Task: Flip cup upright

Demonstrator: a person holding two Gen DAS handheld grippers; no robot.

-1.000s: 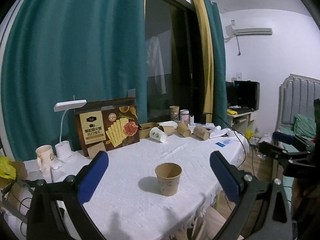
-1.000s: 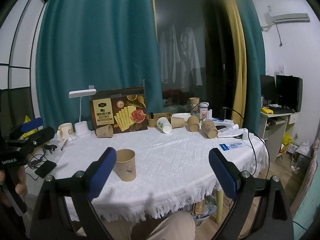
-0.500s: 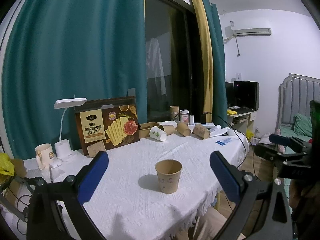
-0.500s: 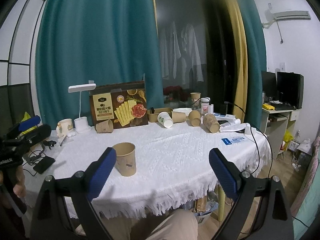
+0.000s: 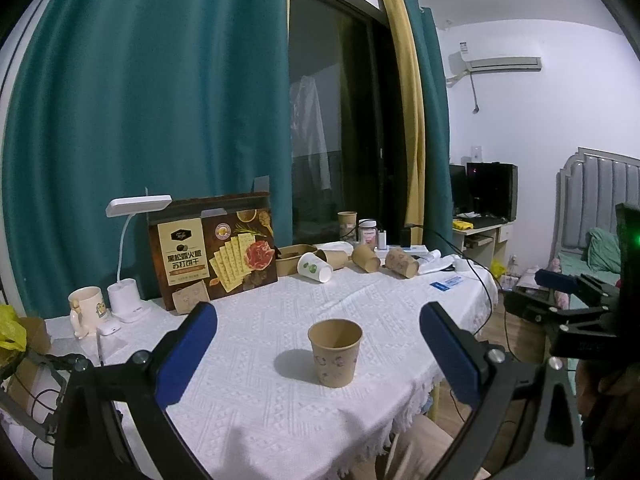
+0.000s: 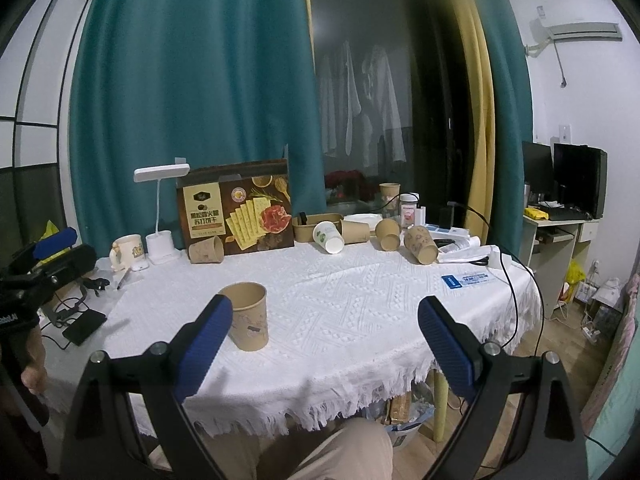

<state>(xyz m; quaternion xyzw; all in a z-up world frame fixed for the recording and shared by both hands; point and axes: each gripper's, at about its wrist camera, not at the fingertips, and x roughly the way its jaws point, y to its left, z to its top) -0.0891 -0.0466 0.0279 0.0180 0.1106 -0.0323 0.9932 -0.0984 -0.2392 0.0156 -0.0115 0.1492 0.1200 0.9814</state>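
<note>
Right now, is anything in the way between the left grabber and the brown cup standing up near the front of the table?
No, nothing visible. The left gripper is open and the brown cup stands upright straight ahead, with only bare white tablecloth in front of it. The tipped-over cups lie far behind it.

Bare tablecloth [image 5: 280, 400] is left on all sides of the upright cup [image 5: 335, 353]. The far table edge is blocked by tipped cups [image 6: 420, 245] and a box [image 6: 238, 209].
</note>
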